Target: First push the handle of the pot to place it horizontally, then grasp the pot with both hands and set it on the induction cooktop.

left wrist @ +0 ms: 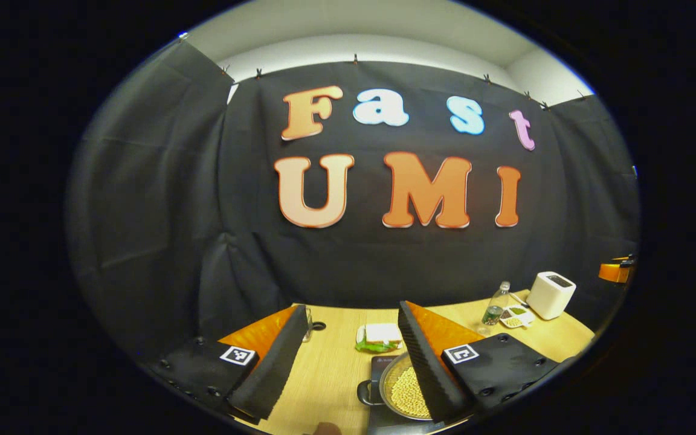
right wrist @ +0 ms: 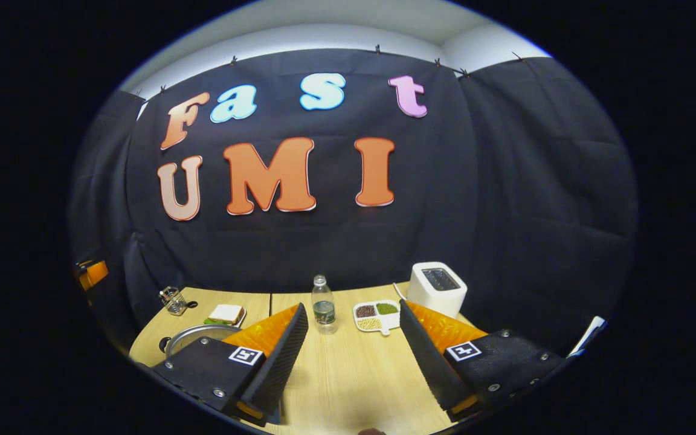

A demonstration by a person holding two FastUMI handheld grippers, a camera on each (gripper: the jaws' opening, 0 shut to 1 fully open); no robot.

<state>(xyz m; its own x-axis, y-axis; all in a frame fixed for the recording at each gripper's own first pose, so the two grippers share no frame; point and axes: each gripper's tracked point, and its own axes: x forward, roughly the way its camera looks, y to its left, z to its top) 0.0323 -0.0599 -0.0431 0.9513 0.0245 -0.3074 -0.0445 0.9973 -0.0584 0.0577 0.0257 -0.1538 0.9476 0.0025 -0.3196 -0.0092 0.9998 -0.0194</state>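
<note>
In the left gripper view, the pot [left wrist: 401, 386], filled with yellow beans, is seen on the induction cooktop [left wrist: 384, 423] on the desk [left wrist: 330, 368]; the left gripper [left wrist: 357, 411] is held above with fingers wide, holding nothing. A sandwich plate [left wrist: 378, 337] lies behind. In the right gripper view, the right gripper [right wrist: 354, 393] is spread wide and empty; a bottle [right wrist: 324, 307], a divided tray [right wrist: 377, 316] of grains and a toaster [right wrist: 437, 287] are placed beyond.

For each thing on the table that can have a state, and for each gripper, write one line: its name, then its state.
Pot: uncovered, full of pale beans, sitting on the cooktop.
Bottle: upright, capped.
Toaster: upright, slot empty.
Divided dish: holds three kinds of grains.
Sandwich: lying flat on a plate.
Left gripper: open, holding nothing.
Right gripper: open, holding nothing.
</note>
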